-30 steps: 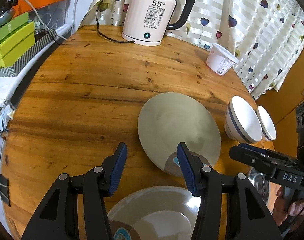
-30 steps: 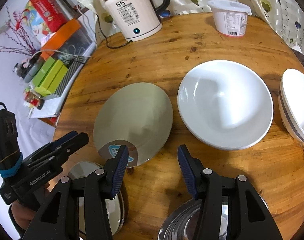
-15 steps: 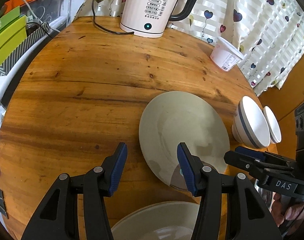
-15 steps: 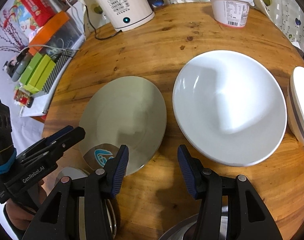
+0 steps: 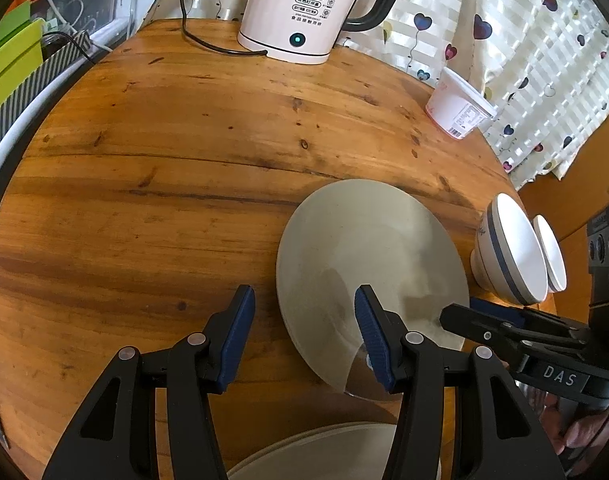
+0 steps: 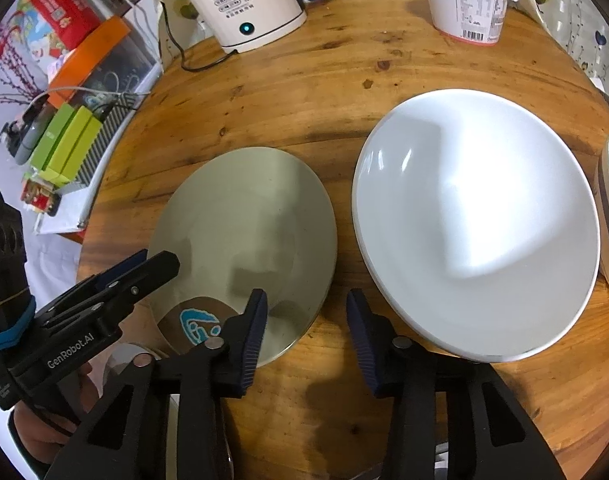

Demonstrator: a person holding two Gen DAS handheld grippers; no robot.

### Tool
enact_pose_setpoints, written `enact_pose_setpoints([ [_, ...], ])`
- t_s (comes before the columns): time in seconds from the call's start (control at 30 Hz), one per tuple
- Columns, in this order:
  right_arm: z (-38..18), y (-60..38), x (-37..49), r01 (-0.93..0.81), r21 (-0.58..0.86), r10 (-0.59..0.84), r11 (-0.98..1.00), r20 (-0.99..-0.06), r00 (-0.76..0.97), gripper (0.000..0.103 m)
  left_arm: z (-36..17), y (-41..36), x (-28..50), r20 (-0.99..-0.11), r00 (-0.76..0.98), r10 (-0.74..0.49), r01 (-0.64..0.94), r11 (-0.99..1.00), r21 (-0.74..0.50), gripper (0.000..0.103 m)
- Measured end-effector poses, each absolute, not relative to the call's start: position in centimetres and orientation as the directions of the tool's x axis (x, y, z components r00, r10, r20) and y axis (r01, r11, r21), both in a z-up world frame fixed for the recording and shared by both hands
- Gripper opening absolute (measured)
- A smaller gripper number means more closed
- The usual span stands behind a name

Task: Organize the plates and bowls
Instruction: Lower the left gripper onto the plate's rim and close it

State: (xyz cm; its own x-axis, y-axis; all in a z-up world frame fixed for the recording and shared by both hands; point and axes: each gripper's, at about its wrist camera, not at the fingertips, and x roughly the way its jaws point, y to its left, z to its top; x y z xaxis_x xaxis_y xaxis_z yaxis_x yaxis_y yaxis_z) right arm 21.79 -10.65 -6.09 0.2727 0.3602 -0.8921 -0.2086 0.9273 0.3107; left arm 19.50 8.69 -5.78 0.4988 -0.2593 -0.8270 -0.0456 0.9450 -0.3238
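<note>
Steel plate with blue logo, kettle reading 55°C, both hand-held grippers spread, holding nothing

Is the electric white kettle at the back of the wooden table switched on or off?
On: the white electric kettle shows a lit round light on its base and "55 °C" on its body.

Black tongs, ribbed blue pads

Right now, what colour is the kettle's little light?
Teal-blue light on the white kettle, clearest in the right wrist view.
</note>
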Motion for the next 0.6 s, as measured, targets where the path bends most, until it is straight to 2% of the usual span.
enact_pose_setpoints([
  [0.2, -6.22, -10.5, 21.92, -0.209, 0.32, 0.369, 0.924, -0.89, 0.269, 0.03, -5.84, 8.57, 19.63, -0.82, 0.504, -0.272, -0.035, 0.942, -0.333, 0.053],
  [0.23, -6.21, -10.46, 21.91, -0.211, 0.322, 0.372, 0.923, -0.888, 0.269, 0.028, -5.85, 8.55, 19.62, -0.819, 0.503, -0.275, -0.032, 0.941, -0.336, 0.05],
  [0.3, -6.11, -10.38, 21.89, -0.213, 0.32, 0.371, 0.923, -0.887, 0.275, 0.027, -5.83, 8.4, 19.61, -0.817, 0.501, -0.284, -0.025, 0.94, -0.341, 0.043],
  [0.6, -5.96, -10.23, 21.67, -0.221, 0.335, 0.388, 0.916, -0.878, 0.28, 0.024, -5.55, 8.54, 19.3, -0.817, 0.511, -0.268, -0.031, 0.944, -0.329, 0.043],
])
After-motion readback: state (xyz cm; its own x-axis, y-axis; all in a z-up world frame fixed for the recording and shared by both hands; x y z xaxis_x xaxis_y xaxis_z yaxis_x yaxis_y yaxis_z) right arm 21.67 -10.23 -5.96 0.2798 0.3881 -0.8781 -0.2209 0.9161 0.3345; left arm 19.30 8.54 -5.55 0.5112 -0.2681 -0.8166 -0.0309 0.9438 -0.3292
